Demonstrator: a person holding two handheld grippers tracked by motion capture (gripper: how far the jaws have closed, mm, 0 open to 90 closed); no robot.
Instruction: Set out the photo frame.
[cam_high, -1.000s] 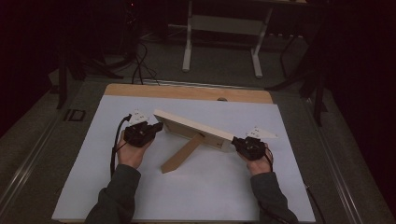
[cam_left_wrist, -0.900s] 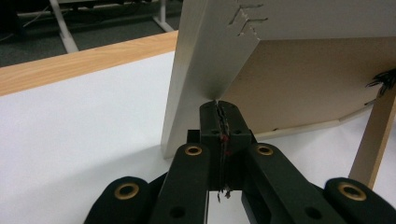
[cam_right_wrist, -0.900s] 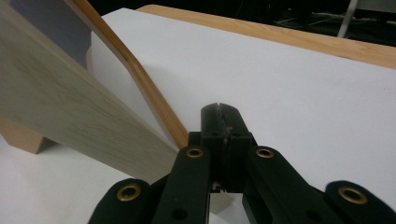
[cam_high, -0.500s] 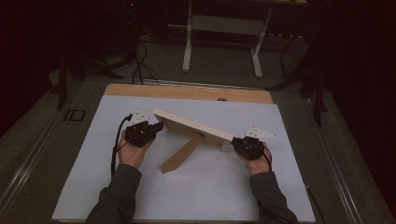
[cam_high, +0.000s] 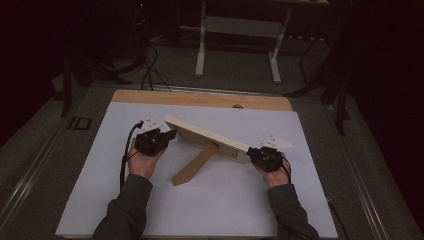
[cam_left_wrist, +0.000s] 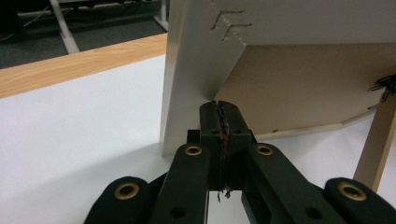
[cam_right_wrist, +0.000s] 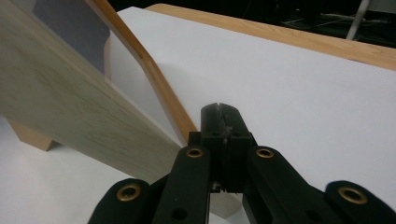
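A pale wooden picture frame (cam_high: 207, 137) stands tilted on its back leg (cam_high: 195, 164) in the middle of a white-covered desk (cam_high: 100, 200). The left gripper (cam_high: 169, 135) is at the frame's far left end, the right gripper (cam_high: 250, 152) at its near right end. In each gripper view the jaws are pressed together beside the frame's edge; whether they pinch it cannot be told.
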